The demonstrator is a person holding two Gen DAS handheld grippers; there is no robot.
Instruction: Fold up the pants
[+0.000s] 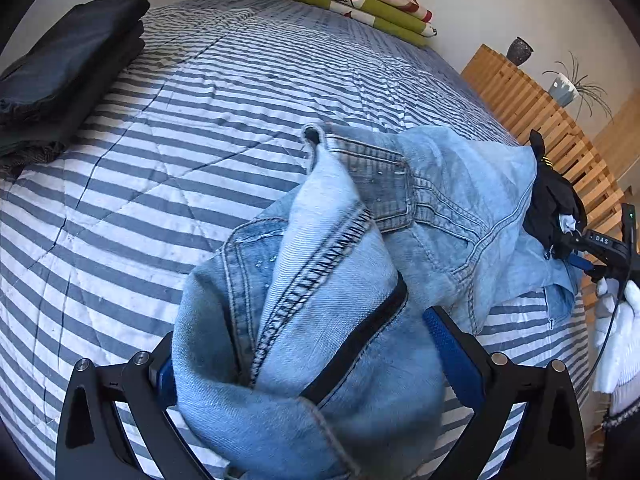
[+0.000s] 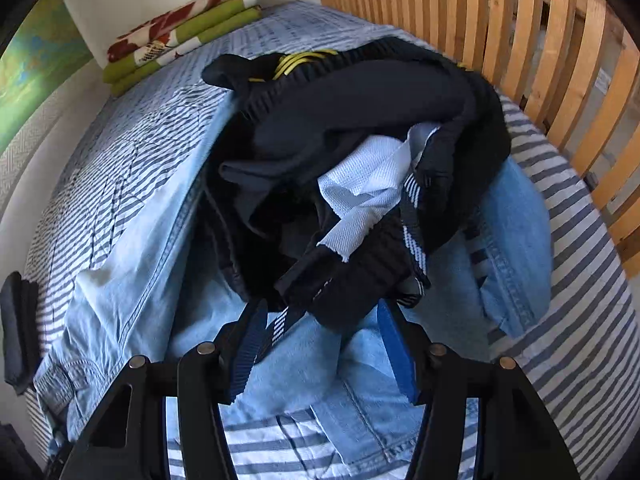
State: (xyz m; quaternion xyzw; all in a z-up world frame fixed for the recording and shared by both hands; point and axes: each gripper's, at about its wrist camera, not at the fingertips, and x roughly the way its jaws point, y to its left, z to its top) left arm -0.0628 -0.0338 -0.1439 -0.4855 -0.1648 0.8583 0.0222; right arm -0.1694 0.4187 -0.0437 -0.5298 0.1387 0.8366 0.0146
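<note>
Jeans [image 1: 320, 280] lie bunched at lower centre on the striped bed [image 1: 180, 160]; my left gripper [image 1: 320, 344] is clamped on their denim, my right gripper [image 2: 320, 344] gapes over dark shorts [image 2: 340, 140]. Next, I judge: spread them flat.

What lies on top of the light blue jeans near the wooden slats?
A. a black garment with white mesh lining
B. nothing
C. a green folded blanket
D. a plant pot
A: the black garment with white mesh lining is heaped on the jeans, beside the wooden slats.

Black gripper [image 2: 320, 340], blue pads, white glove [image 1: 620, 340].
</note>
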